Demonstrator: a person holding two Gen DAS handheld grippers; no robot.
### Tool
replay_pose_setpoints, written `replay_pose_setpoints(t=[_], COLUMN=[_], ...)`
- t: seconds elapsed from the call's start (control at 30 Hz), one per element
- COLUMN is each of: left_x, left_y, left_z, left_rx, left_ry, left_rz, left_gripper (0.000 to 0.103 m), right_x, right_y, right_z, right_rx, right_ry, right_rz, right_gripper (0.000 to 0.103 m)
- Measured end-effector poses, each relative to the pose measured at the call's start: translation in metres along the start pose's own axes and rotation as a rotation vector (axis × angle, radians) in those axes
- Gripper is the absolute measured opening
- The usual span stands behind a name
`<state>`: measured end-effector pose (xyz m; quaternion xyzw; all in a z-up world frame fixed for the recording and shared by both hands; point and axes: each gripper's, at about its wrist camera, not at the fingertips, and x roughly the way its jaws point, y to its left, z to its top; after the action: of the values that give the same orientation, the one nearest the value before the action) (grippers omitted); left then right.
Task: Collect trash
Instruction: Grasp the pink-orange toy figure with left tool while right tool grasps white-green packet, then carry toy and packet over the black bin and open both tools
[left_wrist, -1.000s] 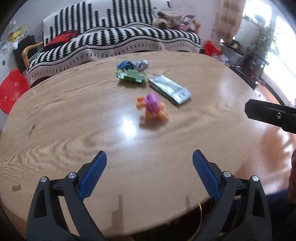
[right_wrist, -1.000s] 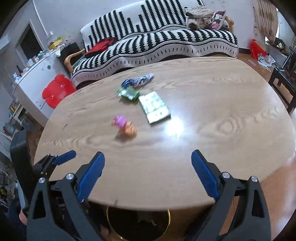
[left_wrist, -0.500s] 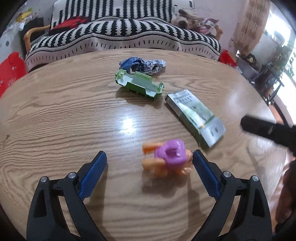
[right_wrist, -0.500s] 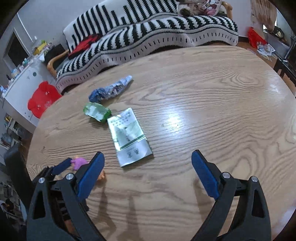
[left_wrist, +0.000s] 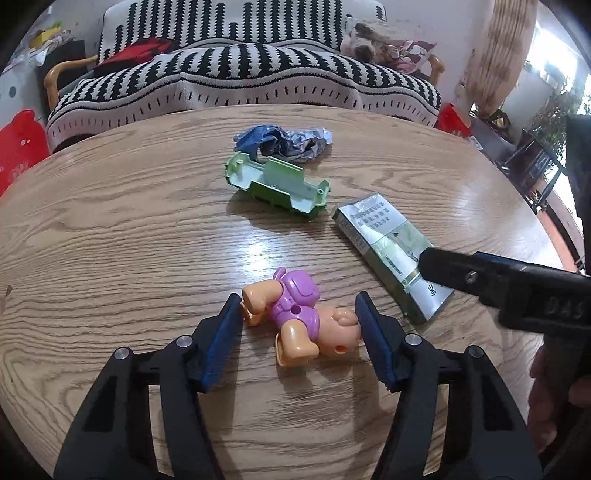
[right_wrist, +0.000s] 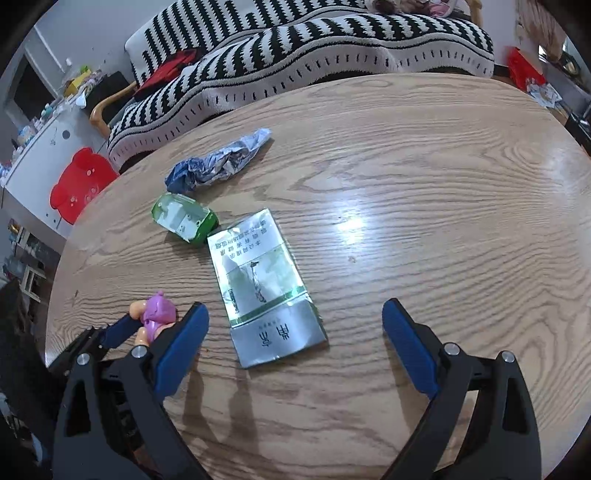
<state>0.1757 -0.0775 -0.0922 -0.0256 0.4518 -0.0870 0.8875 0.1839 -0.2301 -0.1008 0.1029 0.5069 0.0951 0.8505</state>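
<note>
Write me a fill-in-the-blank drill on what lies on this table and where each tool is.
1. The left tool is closing around the orange and ____ toy figure.
2. The flat cigarette pack lies on the ____ table.
3. The right tool, open, hovers over the ____ pack.
4. The crumpled blue wrapper lies just behind the ____ plastic toy shell.

Missing words: purple; wooden; cigarette; green

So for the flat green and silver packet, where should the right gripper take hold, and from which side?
Judging by its pose, the packet lies flat, long axis running away from the right gripper. Best come from above, open jaws straddling the narrow width near the silver end, pads on its two long edges. The flat faces offer no purchase.
</note>
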Motion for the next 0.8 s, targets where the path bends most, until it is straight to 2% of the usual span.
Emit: replay_pose_setpoints(t=[0.13,0.33,0.4,0.47,0.63,0.8], left_x=[-0.010,-0.025,-0.031,-0.036,-0.051,-0.073], left_y=[0.006,0.021,0.025,0.031,0.043,0.051], left_z=[0.003,-0.002,-0.004,-0.006,-0.014,-0.026], left_rx=[0.004,0.008,0.015,0.022,0.038,0.065], left_ry=[-0.013,-0.009,-0.013,-0.011,-0.010,-0.009], left_rz=[0.002,0.013,0.021,0.025,0.040,0.041], left_gripper=[0.061,0.061,0.061,0.061,0.061,0.061], right_x=[0.011,0.017,0.018,0.016,0.007,-0.026], right_y=[0.019,0.030,0.035,0.043,0.042,0.043], right_z=[-0.003,-0.003,-0.005,-0.009,-0.017,-0.031], right_rx=[-0.073,-0.110,-0.147,-0.204,-0.201,-0.195], right_ry=[0.011,-0.006,-0.011,-0.019,-0.009,-0.031], right_rz=[-0.020,-0.059,-0.087,-0.127,-0.119,-0.075], right_gripper=[0.092,0.092,0.085,0.057,0.056,0.056])
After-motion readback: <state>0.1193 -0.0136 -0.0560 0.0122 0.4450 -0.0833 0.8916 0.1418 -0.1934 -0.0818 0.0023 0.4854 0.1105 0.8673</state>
